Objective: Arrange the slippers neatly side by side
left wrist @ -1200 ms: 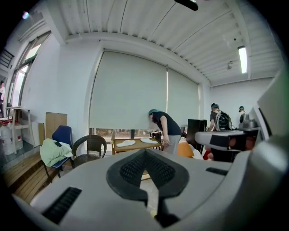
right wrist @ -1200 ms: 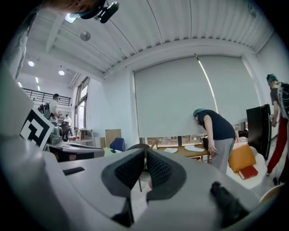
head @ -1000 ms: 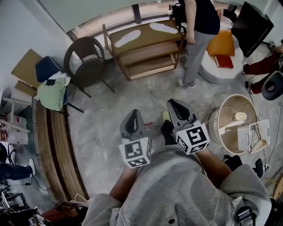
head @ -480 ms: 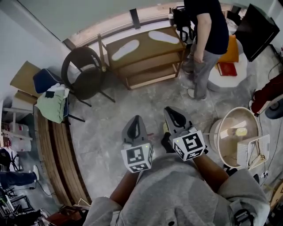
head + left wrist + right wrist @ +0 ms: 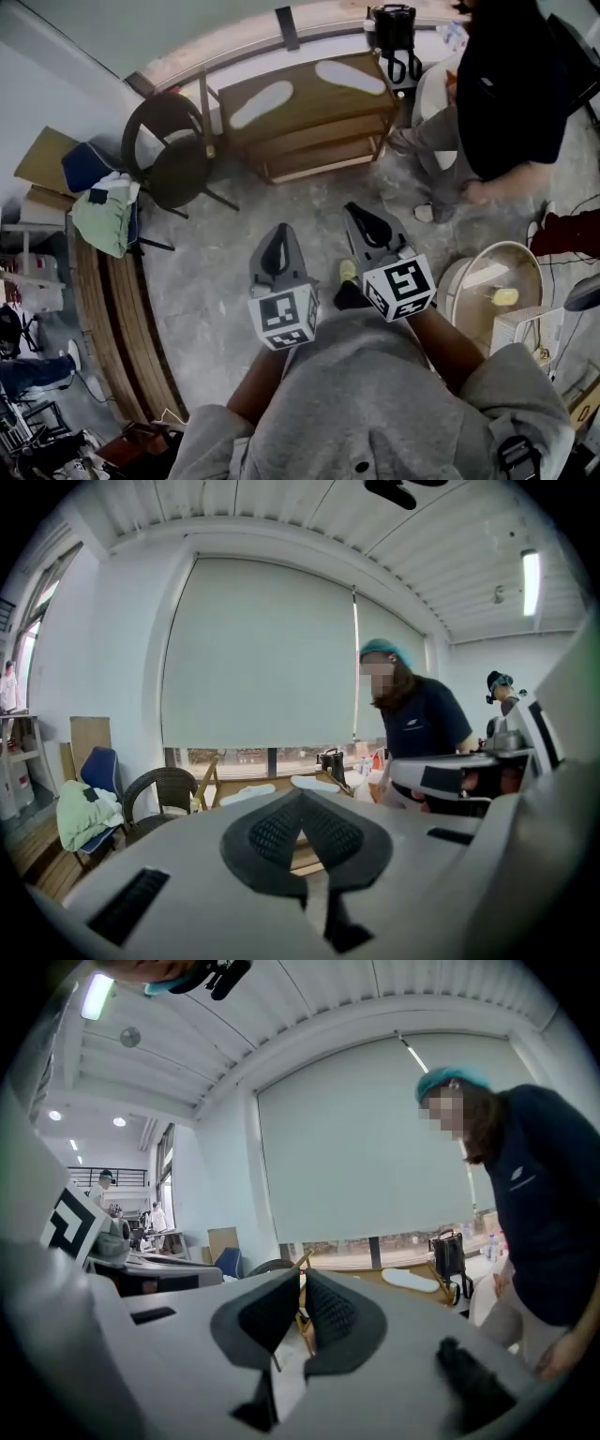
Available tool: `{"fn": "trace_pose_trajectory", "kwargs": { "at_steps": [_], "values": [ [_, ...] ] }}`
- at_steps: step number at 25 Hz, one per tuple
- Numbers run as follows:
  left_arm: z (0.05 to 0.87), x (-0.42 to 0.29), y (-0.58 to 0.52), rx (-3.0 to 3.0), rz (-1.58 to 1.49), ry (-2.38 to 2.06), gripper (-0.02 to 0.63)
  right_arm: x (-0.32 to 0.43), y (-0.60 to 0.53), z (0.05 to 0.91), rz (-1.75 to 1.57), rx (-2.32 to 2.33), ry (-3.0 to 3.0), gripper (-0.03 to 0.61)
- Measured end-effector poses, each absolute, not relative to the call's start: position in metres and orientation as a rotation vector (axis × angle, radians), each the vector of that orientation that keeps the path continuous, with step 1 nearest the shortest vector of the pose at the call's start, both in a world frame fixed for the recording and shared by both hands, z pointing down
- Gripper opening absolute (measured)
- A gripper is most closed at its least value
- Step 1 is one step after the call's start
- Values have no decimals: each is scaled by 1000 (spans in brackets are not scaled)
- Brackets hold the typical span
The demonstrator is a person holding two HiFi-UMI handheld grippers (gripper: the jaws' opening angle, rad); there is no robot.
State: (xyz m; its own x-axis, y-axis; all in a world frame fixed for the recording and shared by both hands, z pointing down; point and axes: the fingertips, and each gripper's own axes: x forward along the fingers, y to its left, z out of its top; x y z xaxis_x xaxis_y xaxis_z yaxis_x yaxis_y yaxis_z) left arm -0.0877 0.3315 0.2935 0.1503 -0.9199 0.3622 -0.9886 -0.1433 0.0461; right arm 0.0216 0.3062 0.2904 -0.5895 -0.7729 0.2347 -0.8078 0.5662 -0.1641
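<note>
Two white slippers on rack top, both grippers shut and empty.
The left slipper [image 5: 261, 103] and right slipper [image 5: 349, 77] lay flat on the top shelf of the wooden rack [image 5: 305, 96], apart from each other and angled differently. A wicker chair [image 5: 171, 155] stood left of the rack, a black bag [image 5: 394, 28] behind it, and a person [image 5: 506, 94] at its right end. The left gripper [image 5: 279, 234] and right gripper [image 5: 363, 216] were held near the chest, well short of the rack, jaws together with nothing between them.
</note>
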Motion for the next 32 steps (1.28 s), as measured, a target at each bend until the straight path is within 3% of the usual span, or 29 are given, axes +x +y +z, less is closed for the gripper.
{"fn": "trace_pose_trajectory", "kwargs": {
  "at_steps": [18, 32],
  "values": [
    [309, -100, 256, 2102, 337, -1890, 12, 16, 216, 305, 369, 1302, -2663, 34],
    [338, -144, 101, 2117, 370, -1784, 12, -7, 71, 335, 409, 1379, -2524, 34]
  ]
}}
